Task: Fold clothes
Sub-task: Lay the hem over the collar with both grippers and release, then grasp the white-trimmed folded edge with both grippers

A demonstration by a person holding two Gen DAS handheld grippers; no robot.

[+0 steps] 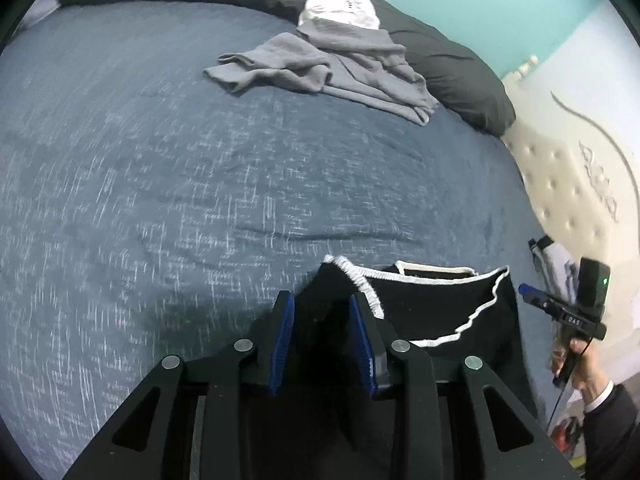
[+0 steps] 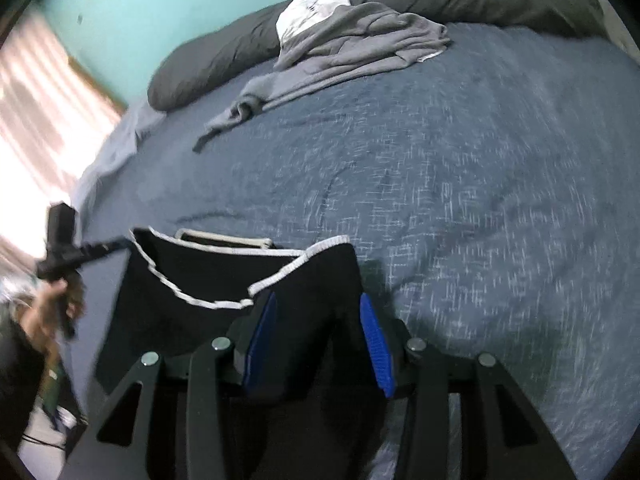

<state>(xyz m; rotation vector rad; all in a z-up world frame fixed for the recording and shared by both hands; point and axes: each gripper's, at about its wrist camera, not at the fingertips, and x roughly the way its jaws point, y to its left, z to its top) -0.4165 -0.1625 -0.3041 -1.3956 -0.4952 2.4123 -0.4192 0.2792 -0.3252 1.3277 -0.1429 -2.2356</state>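
Grippers: left gripper (image 1: 322, 344) and right gripper (image 2: 316, 344) each straddle a corner of the black garment (image 1: 432, 308) at 6 o'clock on the bed (image 1: 160, 180), grip unconfirmed. Risk: slipped hem, collapsed fold. Grey garment (image 1: 320, 68) lies at 12 o'clock.

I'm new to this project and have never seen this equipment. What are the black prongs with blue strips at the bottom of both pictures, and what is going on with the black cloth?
Those prongs are two-finger grippers that a person holds, one in each hand. Each carries a wide-angle camera looking along its fingers, so one picture comes from the left gripper and the other from the right gripper. The blue strips are the finger pads. Together they hold up a black garment with white trim by its top edge, over a bed with a blue cover. Farther back lie a crumpled grey garment, a white item and a dark pillow. The left view also shows the person's hand on the other gripper.
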